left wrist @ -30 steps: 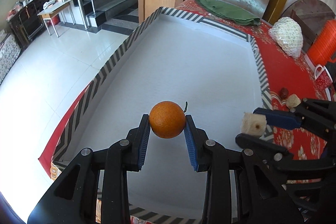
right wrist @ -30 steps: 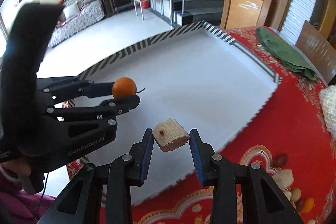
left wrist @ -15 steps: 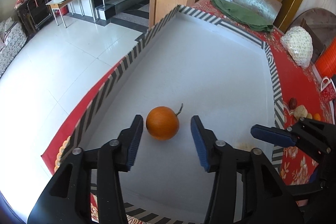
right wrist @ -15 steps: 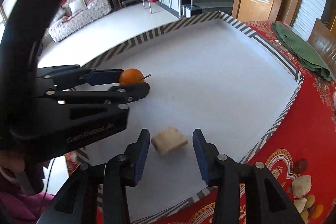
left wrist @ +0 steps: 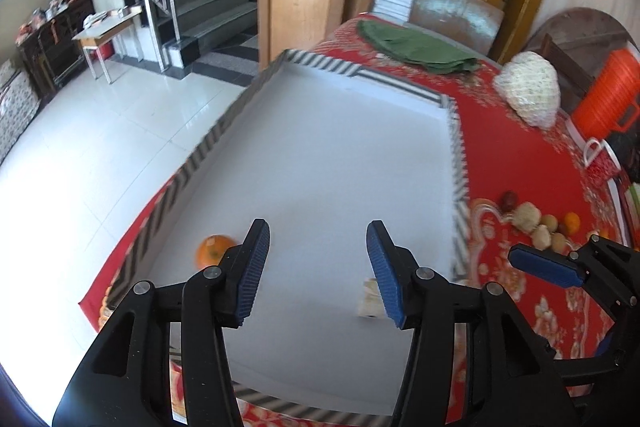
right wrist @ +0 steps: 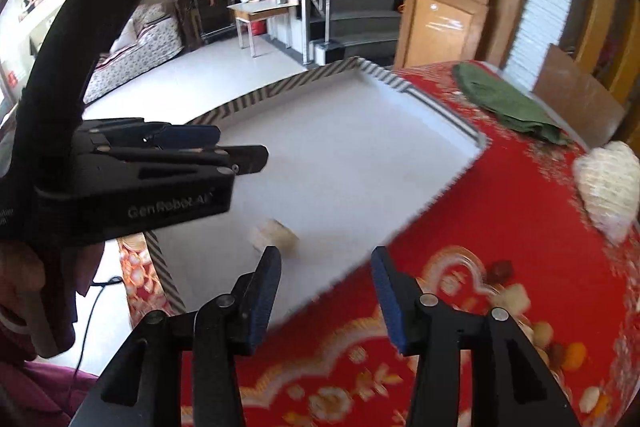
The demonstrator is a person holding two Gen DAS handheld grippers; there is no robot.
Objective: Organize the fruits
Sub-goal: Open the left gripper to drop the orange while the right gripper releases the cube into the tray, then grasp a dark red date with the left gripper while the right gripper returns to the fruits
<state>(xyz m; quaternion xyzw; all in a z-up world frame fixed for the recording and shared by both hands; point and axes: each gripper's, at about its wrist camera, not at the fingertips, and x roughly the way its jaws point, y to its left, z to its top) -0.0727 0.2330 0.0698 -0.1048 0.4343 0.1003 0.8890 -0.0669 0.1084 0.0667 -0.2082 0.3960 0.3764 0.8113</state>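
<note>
The left gripper (left wrist: pixel 318 261) has two black plastic arms with ridged blue pads. Its jaws stand apart with nothing between them. The right gripper (right wrist: pixel 326 291) looks the same, and its jaws have just been opening; they too hold nothing.

The round, smooth orange (left wrist: pixel 214 251) lies on the flat white mat (left wrist: pixel 340 155), just outside the left gripper's left finger. It is a bit blurry. The pale, rough chunk (right wrist: pixel 276 233) lies on the mat too, near its close edge. In the left wrist view it peeks out behind the right finger pad. In the right wrist view it sits just beyond the tip of the right gripper's left finger.

The mat is a rectangle with a black and white striped edge. It lies on a red cloth (right wrist: pixel 500 219) with gold flowers and swirls.

Farther out on the cloth is a little pile of fruits (left wrist: pixel 540 225), round ones in red, tan and orange. Beyond it sit a lumpy white net bag (left wrist: pixel 528 93) and a folded green cloth (left wrist: pixel 416 45). An orange plastic basket (left wrist: pixel 604 95) stands at the side.
</note>
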